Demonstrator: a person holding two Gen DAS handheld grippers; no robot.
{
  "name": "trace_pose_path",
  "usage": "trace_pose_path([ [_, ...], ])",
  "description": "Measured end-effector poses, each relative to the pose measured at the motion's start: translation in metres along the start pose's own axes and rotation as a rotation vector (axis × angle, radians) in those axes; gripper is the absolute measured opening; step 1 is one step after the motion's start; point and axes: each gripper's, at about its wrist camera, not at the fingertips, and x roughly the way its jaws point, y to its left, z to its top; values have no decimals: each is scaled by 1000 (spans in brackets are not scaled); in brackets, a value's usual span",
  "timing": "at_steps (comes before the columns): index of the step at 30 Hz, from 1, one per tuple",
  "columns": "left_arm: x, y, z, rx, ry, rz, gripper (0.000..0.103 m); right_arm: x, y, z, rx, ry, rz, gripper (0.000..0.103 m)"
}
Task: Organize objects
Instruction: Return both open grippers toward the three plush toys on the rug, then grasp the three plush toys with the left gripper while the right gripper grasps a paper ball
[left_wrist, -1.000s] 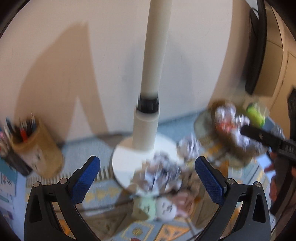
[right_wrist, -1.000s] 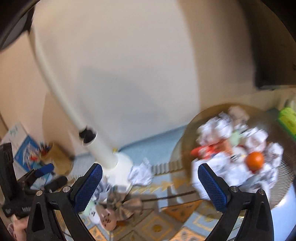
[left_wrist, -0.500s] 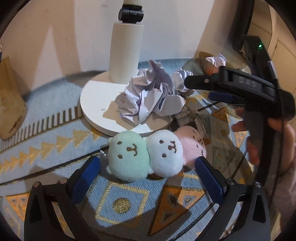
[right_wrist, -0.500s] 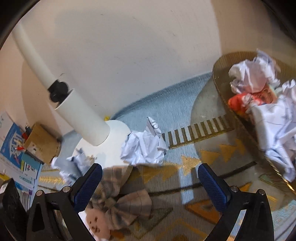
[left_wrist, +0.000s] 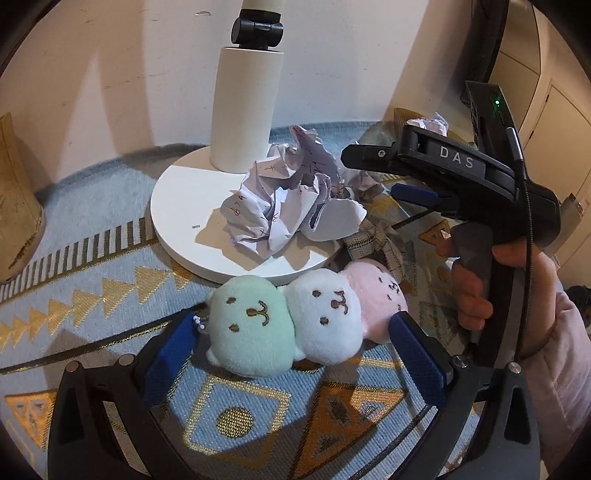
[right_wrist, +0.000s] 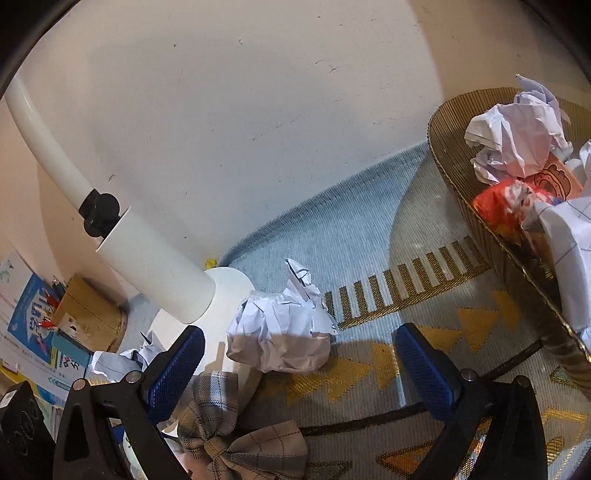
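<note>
While both grippers hang spread and empty, the left gripper (left_wrist: 291, 341) straddles the plush toy (left_wrist: 295, 317) on the rug (left_wrist: 92, 266), its long axis spanning jaw to jaw; the right gripper (right_wrist: 299, 354) faces a crumpled paper ball (right_wrist: 280, 325) straight ahead

The left wrist view sits low and close over the patterned blue rug (left_wrist: 110, 295), facing the round white lamp base (left_wrist: 192, 206) and the wall behind. The right wrist view looks from right of that base (right_wrist: 236, 280), also wallward. Both share the base and crumpled white paper (left_wrist: 280, 210) (right_wrist: 280, 332).
</note>
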Motion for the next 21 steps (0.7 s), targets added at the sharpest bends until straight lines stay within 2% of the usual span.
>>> trace_pose_path([
  [8, -1, 3, 0, -10, -6, -25, 101, -6, -3, 1, -16, 6, -17, 102],
  [9, -3, 3, -1, -11, -11, -32, 94, -7, -3, 2, -22, 7, -26, 92],
  [10, -5, 4, -1, -15, -22, -44, 78, -6, -1, 2, -27, 10, -29, 68],
  [11, -7, 6, -2, -21, -27, -56, 71, -3, 1, 1, -29, 18, -14, 57],
  [12, -7, 7, -2, -26, -29, -72, 71, 1, 2, 1, -32, 35, 30, 49],
  [16, -8, 9, -4, -39, -33, -122, 66, 0, 0, 1, -19, 32, 50, 46],
  [21, -10, 20, -6, -94, -49, -162, 66, -9, -6, 0, 1, -4, 84, 46],
])
